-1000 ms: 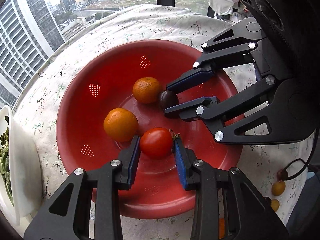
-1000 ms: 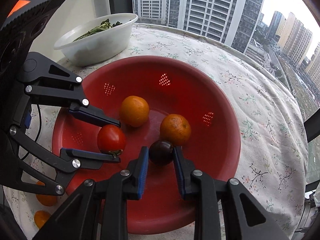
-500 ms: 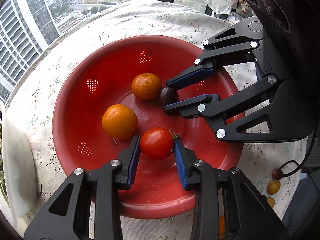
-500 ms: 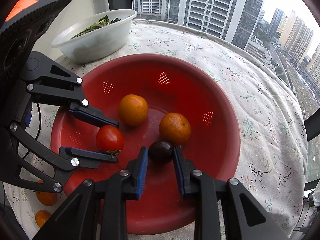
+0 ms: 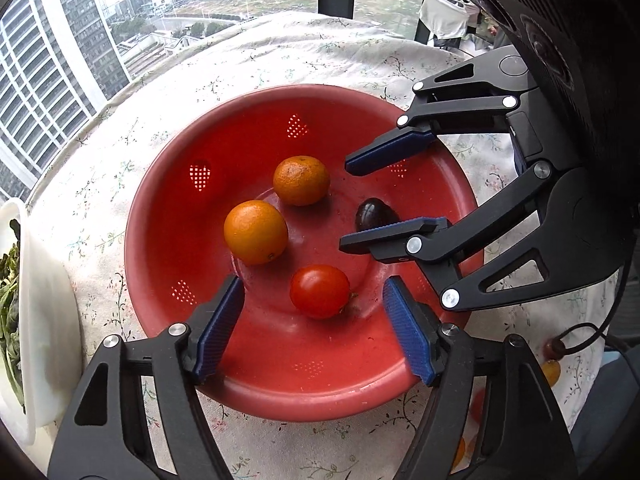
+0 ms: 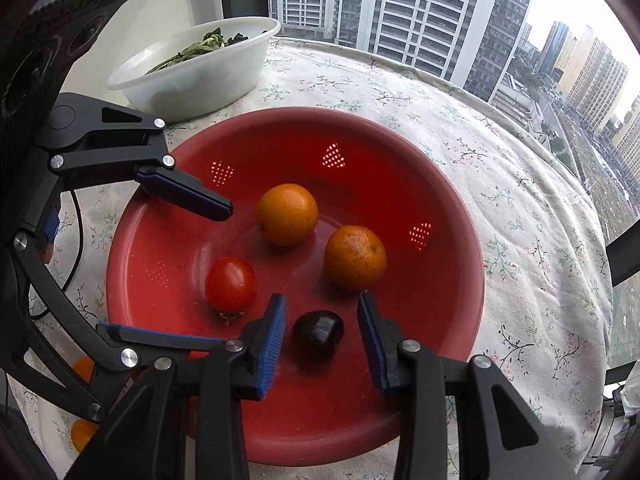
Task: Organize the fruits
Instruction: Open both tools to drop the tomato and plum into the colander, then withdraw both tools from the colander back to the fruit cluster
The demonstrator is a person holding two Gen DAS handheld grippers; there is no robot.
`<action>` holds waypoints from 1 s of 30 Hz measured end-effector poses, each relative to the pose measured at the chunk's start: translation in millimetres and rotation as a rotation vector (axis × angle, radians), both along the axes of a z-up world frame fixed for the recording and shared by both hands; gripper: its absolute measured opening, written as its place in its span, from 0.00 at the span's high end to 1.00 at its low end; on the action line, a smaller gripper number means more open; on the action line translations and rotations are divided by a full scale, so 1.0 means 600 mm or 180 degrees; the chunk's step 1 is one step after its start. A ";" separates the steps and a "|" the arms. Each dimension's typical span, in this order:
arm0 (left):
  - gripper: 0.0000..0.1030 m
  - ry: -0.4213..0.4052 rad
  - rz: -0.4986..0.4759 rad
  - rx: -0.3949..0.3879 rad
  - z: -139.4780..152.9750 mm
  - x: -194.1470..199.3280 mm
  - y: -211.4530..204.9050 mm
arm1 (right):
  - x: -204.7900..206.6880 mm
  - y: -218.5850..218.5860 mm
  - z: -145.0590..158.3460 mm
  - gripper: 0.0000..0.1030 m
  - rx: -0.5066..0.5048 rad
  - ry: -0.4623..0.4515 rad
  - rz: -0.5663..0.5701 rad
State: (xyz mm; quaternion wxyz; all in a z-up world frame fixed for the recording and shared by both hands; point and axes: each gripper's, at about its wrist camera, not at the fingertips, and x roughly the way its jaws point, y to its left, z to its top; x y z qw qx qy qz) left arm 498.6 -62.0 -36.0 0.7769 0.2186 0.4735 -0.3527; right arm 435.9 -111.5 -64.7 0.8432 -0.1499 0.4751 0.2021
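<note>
Fingers of the left gripper are opening – the tomato lies free between them in the red bowl. Right gripper fingers are opening too, the dark plum loose between them. Two oranges sit beyond. Only the right view shows the white bowl whole on the desk – greens inside.

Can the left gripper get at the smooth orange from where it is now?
Probably yes: the left gripper, jaws opening, has the smooth orange just ahead, uncovered; the red tomato sits beside that path.
</note>
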 end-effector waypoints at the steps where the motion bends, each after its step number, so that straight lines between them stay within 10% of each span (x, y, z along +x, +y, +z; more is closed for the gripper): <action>1: 0.29 -0.0036 0.0011 -0.0021 0.000 -0.006 0.001 | -0.003 -0.001 0.003 0.50 0.0007 -0.0017 -0.0004; 18: 0.05 -0.0442 0.0054 -0.0495 0.028 -0.217 0.069 | -0.216 -0.066 0.104 0.31 0.0864 -0.1047 0.0065; 30: 0.05 -0.0394 -0.0034 -0.0557 -0.023 -0.383 0.083 | -0.433 -0.055 0.045 0.31 0.0833 -0.1486 0.0133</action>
